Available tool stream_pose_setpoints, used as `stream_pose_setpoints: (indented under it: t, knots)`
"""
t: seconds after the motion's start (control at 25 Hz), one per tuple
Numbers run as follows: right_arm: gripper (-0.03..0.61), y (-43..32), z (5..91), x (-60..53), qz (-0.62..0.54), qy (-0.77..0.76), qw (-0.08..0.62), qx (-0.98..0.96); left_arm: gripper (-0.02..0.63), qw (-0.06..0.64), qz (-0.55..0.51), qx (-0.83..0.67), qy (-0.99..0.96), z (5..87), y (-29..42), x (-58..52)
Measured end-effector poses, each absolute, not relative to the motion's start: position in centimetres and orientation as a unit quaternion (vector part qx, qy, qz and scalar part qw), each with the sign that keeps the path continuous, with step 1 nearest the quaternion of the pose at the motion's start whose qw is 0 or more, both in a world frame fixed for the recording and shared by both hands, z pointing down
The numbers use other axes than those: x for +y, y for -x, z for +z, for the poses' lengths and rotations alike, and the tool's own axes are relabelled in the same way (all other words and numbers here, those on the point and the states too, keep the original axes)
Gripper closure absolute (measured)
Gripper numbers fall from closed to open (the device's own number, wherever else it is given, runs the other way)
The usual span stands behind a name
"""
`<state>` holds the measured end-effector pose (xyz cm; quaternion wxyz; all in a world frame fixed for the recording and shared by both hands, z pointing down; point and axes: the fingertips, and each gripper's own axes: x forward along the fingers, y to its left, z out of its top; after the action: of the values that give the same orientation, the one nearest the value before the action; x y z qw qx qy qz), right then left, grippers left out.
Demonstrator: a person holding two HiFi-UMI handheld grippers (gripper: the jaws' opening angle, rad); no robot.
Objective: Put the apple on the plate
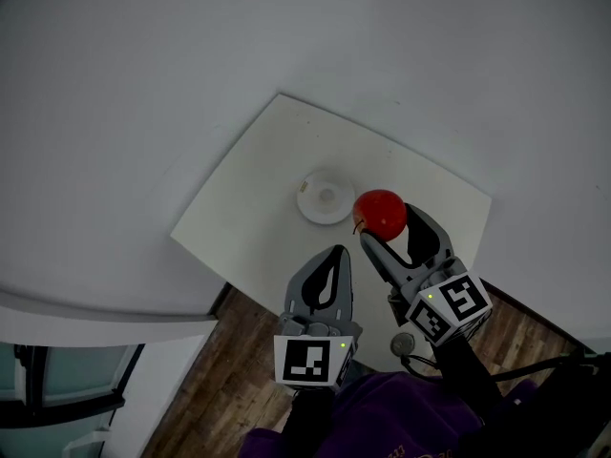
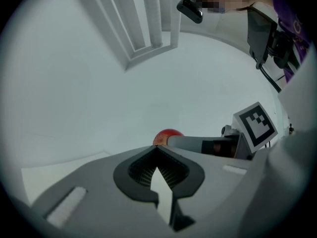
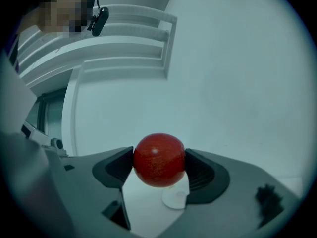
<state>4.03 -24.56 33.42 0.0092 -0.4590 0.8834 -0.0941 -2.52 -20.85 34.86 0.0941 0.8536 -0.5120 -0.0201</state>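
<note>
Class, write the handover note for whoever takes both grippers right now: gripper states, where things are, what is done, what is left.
Left gripper: shut, empty, beside the right one.
Right gripper: shut on the apple.
Plate: on the table, nothing on it, next to the held apple.
Done: apple gripped.
Left: bring it over the plate, set it down, open the jaws.

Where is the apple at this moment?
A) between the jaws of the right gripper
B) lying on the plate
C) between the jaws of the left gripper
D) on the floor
A: the apple sits clamped between the jaws of the right gripper, off the plate.
</note>
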Motion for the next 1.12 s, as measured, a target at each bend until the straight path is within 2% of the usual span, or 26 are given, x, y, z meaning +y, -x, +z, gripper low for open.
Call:
stream_pose_setpoints:
  t: [0.64,0.88,1.12]
  knots:
    - [0.252,-2.0,40.0,-29.8,-0.134,0.45,-0.047,0.882,0.606,0.147,0.011,-0.515,-0.845,40.8,3.9,-25.6]
    - [0.252,-1.9,43.3,-30.9,-0.157,0.451,-0.07,0.876,0.606,0.145,0.034,-0.509,-0.848,42.8,3.6,-26.8]
    - [0.252,-1.1,47.2,-32.9,-0.185,0.448,-0.093,0.87,0.606,0.179,0.049,-0.513,-0.838,45.8,4.2,-28.2]
